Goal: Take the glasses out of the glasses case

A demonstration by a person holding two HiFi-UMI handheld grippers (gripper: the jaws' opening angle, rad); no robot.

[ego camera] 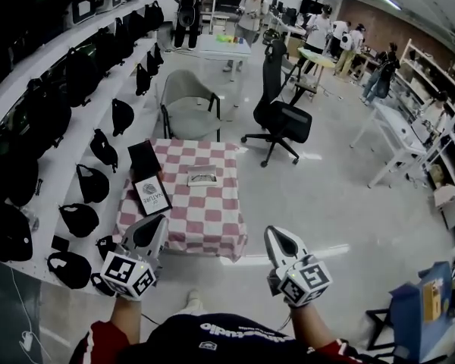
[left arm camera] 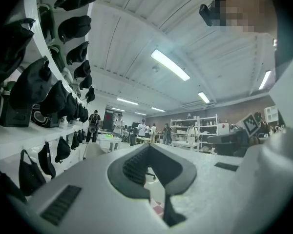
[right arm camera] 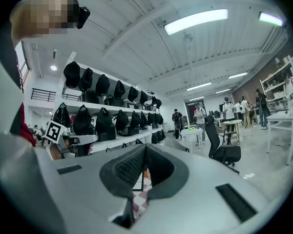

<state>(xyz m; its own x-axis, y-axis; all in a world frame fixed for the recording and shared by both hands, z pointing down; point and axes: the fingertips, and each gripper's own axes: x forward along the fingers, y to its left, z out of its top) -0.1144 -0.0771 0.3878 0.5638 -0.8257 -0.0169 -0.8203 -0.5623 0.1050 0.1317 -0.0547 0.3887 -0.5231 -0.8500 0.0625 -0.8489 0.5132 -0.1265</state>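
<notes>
Case (ego camera: 202, 177): mid-frame on checked surface (ego camera: 212, 220) | left tool (ego camera: 156, 221), right tool (ego camera: 274, 233): jaws together, empty, lower frame, well short of case | step: approach | next: likely reach in, part jaws at case.

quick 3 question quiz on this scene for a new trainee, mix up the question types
1. True or false: the glasses case lies on the checkered table.
2. The left tongs are: A open, B shut and empty, C shut on the case.
3. What stands just beyond the table's far edge?
Key: 1 true; 2 B; 3 a grey chair.
</notes>
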